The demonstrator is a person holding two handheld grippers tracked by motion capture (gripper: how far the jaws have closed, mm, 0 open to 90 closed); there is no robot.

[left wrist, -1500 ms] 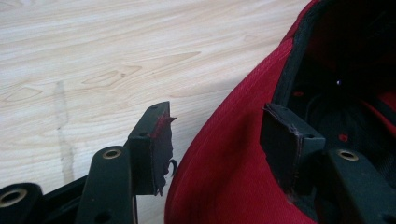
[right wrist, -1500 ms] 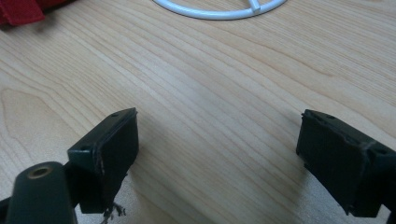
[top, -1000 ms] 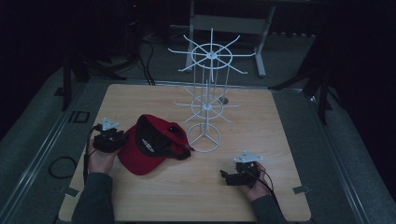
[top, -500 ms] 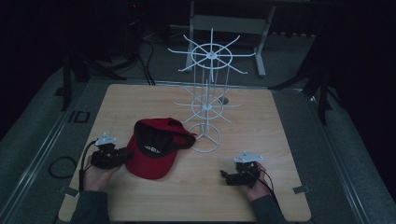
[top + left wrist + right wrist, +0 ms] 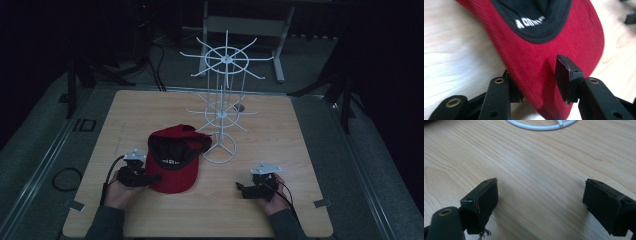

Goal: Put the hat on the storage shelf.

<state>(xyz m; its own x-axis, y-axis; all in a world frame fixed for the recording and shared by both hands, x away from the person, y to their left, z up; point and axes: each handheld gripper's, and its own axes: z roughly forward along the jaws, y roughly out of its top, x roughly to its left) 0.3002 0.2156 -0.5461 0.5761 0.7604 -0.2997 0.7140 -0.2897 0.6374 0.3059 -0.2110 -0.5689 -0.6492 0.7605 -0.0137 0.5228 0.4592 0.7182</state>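
We see the left tool (image 5: pixel 537 82) with jaws spread, just opening, astride the red cap's (image 5: pixel 175 160) brim; its far crown is cut off. The right tool (image 5: pixel 540 205) rests spread on the surface (image 5: pixel 280 145).

A white wire rack on a wooden desk

The rack (image 5: pixel 222 107) stands far on the desk (image 5: pixel 300 150); black cables (image 5: pixel 150 55) lie on the floor behind.

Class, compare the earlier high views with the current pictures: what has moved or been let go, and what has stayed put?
The red cap has come down from a tilted, lifted pose to lie on the table, brim toward the person. The left gripper drew back toward the near edge, and its jaws have just been opening: the brim lies between them, one pad clear of it. The right gripper, open, and the white wire rack stayed put.
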